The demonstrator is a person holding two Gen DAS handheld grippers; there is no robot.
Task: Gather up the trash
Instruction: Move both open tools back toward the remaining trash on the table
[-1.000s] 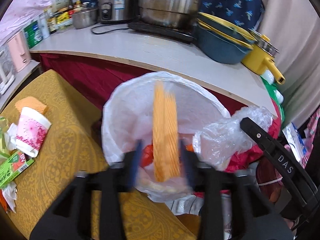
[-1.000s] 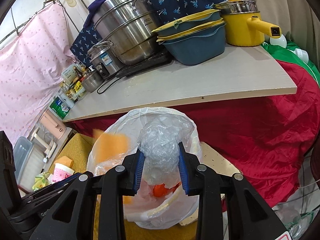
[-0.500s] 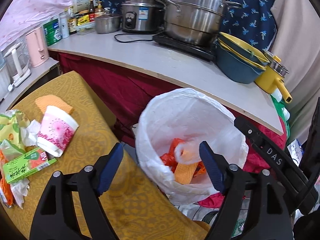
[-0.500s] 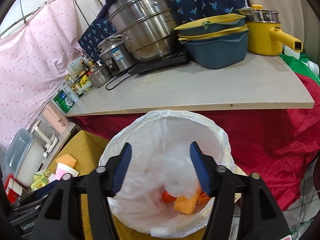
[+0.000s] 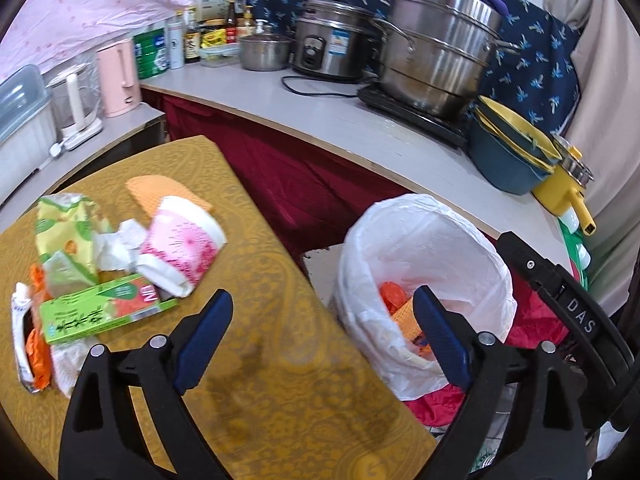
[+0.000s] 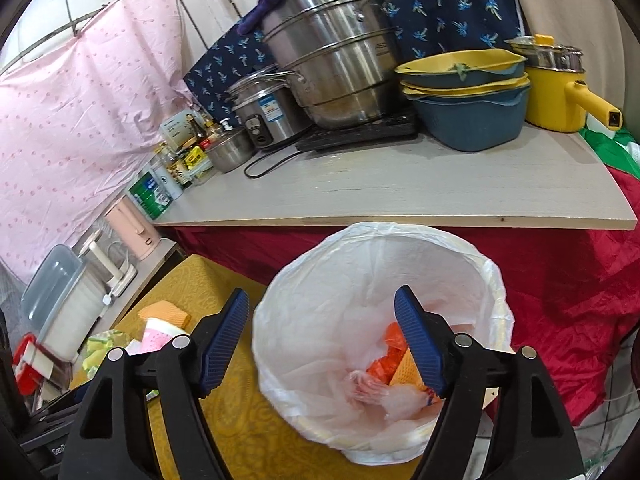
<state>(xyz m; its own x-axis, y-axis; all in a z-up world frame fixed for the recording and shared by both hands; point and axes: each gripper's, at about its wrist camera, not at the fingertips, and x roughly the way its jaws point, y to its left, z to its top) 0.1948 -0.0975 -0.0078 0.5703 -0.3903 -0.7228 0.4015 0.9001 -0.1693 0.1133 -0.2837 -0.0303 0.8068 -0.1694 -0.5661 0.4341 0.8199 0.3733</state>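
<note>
Both grippers are seen with their blue-padded jaws spread wide and nothing between the pads; the jaws have just been opening. From the left wrist view, the left gripper (image 5: pixel 322 334) is held over the edge of a table covered in a yellow patterned cloth (image 5: pixel 276 364), with the white-lined trash bin (image 5: pixel 424 240) just beside the table's right edge. From the right wrist view, the right gripper (image 6: pixel 322 334) is held above the same trash bin (image 6: pixel 372 264), where orange scraps (image 6: pixel 390 354) and a crumpled clear plastic bag (image 6: pixel 380 394) are seen lying at the bottom.

Little writing can be read. "DAS" is printed in white on the black arm (image 5: pixel 576 312) of the other gripper, visible at the right of the left wrist view. A green carton (image 5: pixel 102 310) carries print, but only stray letters can be made out. Blue labels on the rice cooker (image 5: pixel 332 44) are too small to read.

Uncollected trash is shown plainly only in the left wrist view: the green carton, a pink-patterned paper cup (image 5: pixel 182 246) on its side, a yellow-green wrapper (image 5: pixel 64 220), crumpled white tissue (image 5: pixel 116 246), an orange sponge cloth (image 5: pixel 154 190) and an orange wrapper (image 5: pixel 38 356) at the table's left edge. In the right wrist view only the cup and orange cloth are glimpsed behind the left jaw. The bin's contents are shown more fully from the right wrist, as is the yellow pot (image 6: pixel 556 88) on the grey counter (image 6: pixel 400 184).
</note>
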